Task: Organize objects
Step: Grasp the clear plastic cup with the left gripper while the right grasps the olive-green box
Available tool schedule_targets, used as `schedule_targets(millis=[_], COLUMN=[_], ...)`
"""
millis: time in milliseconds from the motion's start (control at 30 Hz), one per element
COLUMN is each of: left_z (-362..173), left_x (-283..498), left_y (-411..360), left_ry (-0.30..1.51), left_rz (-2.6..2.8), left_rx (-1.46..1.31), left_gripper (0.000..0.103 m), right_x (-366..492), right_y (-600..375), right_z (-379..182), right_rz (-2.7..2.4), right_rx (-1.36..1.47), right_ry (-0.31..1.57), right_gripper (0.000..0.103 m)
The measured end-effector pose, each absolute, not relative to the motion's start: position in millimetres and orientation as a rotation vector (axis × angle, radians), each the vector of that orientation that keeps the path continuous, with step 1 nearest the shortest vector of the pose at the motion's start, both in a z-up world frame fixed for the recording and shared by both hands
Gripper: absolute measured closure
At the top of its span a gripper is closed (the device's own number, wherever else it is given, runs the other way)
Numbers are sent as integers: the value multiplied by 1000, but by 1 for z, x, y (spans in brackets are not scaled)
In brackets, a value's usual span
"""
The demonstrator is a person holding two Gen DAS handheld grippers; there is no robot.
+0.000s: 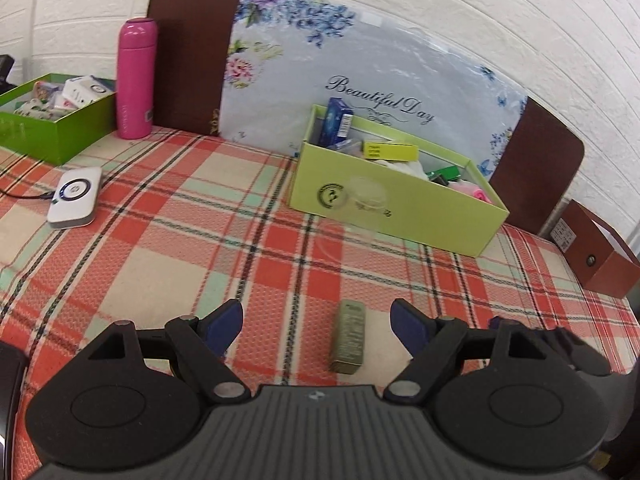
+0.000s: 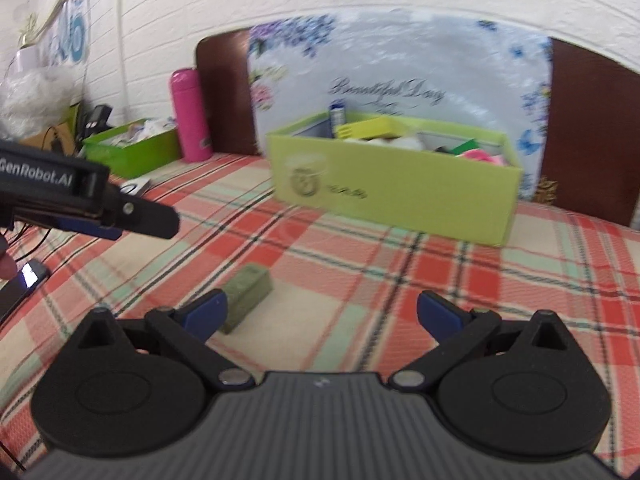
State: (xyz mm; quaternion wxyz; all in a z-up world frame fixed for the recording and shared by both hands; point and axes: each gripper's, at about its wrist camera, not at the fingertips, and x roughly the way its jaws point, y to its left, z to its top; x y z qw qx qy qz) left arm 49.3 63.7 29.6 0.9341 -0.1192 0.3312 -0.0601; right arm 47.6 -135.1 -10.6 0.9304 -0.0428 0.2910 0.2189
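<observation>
**Both my grippers open above the small olive box**

My left gripper (image 1: 318, 322) has its two blue pads wide apart and nothing is pressed between them; the small olive box (image 1: 349, 336) lies flat on the plaid cloth (image 1: 160, 240), in the gap between the pads but touching neither of them. My right gripper (image 2: 322, 312) is open as well, and holds nothing; in its view the same olive box (image 2: 248, 298) sits just beside the left pad, partly hidden behind it, so I cannot say if they touch, because this picture is blurred.

Further back stands the light green box (image 1: 400, 208), open on top and already filled with small packages, a blue carton (image 1: 338, 120) upright in its corner and a yellow carton (image 1: 390, 151) lying beside; it is well apart from the olive box. At the far left is a dark green box (image 1: 60, 132) with more small items, a pink bottle (image 1: 136, 80) upright just beside it, and a white device (image 1: 75, 196) with a cable lying on the cloth. Behind all leans a flowered board (image 1: 360, 60) against the white wall.
</observation>
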Motion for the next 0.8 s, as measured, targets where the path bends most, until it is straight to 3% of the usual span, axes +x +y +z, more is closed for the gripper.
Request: schedule_targets(millis=[300,333,400,433,467,533,800], left_z=[25,25,24,25,25,26,16], left_x=[50,51,56,59,63,74,138], left_y=[81,80,76,73,70,63,19], left_ry=[684,685,685,682,677,662,650], left_rz=[-103,-111,-128,-140,-151,-169,-207], left_rx=[-280,-277,-266,-259,-254,-248,-191], left_gripper=[19,19,19,19,19,19,19], right_x=[61,64,70,72,72,69,47], right_y=[-76,-73,-71,-75,-81,-95,-165], right_z=[-32,-34,-40,-41,-42,-40,-35], right_rz=[516,514,503,508,506,487,359], right_rx=[-142,-141,-133,-120,-107,-108,-88], right_ry=[642,648,678,700,707,704,704], right_gripper=[15,22,48,68,74,81,81])
